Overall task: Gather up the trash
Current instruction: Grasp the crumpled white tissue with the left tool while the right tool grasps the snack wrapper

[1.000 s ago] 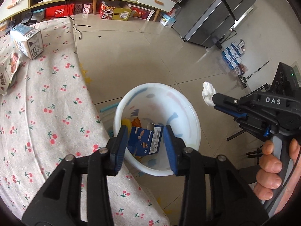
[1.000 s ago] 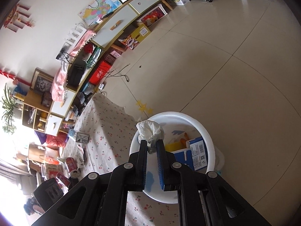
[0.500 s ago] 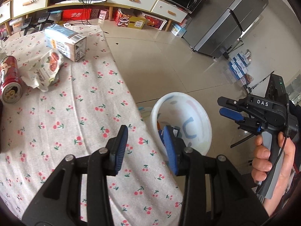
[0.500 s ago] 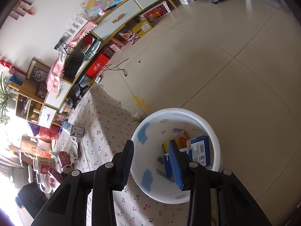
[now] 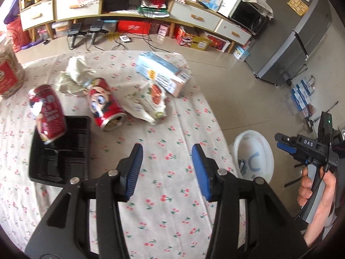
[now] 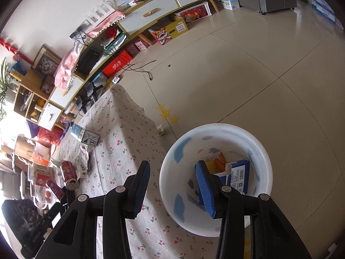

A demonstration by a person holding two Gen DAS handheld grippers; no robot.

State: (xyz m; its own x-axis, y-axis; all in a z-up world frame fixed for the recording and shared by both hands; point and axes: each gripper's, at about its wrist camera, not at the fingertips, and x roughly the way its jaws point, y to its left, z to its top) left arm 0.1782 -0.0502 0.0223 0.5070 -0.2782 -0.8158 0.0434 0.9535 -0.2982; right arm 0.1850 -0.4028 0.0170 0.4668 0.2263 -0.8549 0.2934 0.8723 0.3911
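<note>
My left gripper (image 5: 167,157) hangs over the cherry-print tablecloth (image 5: 163,194), its jaws opening with nothing between them. Beyond it lie two red cans (image 5: 103,105) (image 5: 48,116), a snack wrapper (image 5: 148,103), a blue-and-white carton (image 5: 163,73), crumpled paper (image 5: 75,75) and a black tray (image 5: 62,151). My right gripper (image 6: 172,172) sits above the near rim of the white bin (image 6: 215,177), jaws opening and empty. A blue box (image 6: 237,174) and orange scraps (image 6: 220,161) lie inside the bin. The right gripper (image 5: 286,142) also shows beside the white bin (image 5: 254,157) in the left wrist view, held by a hand.
The bin stands on the tiled floor just off the table's edge. A jar (image 5: 8,71) sits at the table's far left. A small white scrap (image 6: 160,129) lies on the floor. Low cabinets (image 5: 129,15) and a grey fridge (image 5: 297,34) line the far wall.
The right gripper let go of the white tissue over the bin and its jaws spread. The left gripper swung from above the bin to over the table, where the cans and wrapper came into view.
</note>
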